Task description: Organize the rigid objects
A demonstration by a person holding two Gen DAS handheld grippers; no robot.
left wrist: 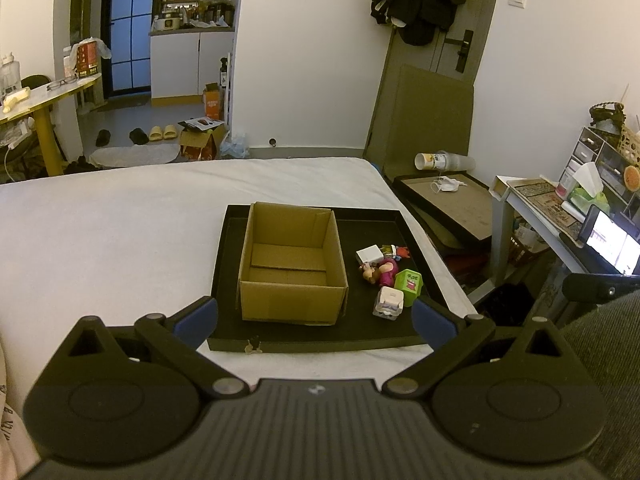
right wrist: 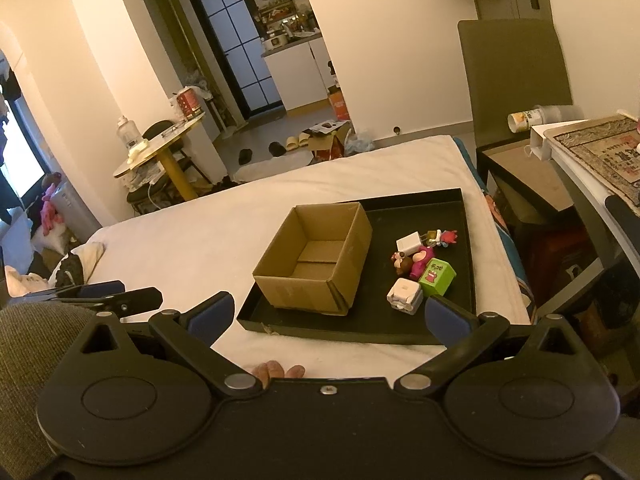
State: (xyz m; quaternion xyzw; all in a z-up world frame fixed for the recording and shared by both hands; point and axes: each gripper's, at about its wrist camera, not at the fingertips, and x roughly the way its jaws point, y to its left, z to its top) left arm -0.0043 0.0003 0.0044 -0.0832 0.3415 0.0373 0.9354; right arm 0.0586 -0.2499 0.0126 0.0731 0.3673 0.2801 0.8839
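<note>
An empty cardboard box (left wrist: pixel 294 264) (right wrist: pixel 316 258) stands open in a black tray (left wrist: pixel 312 336) (right wrist: pixel 360 330) on a white bed. To its right in the tray lies a cluster of small toys: a white cube (left wrist: pixel 370 255) (right wrist: pixel 409 243), a pink figure (left wrist: pixel 387 272) (right wrist: pixel 422 258), a brown figure (right wrist: pixel 401 263), a green box with a face (left wrist: pixel 409 285) (right wrist: pixel 437 276) and a white-lilac cube (left wrist: pixel 388 301) (right wrist: pixel 405 294). My left gripper (left wrist: pixel 314 320) hangs open before the tray's near edge, holding nothing. My right gripper (right wrist: pixel 330 316) is open too, short of the tray.
The white bed (left wrist: pixel 120 232) stretches left of the tray. Right of the bed stand a dark framed panel (left wrist: pixel 452 204), a desk with a tissue box (left wrist: pixel 586 190) and a lit screen (left wrist: pixel 612 240). A grey sleeve (right wrist: pixel 28 344) shows by the left gripper's body (right wrist: pixel 120 298).
</note>
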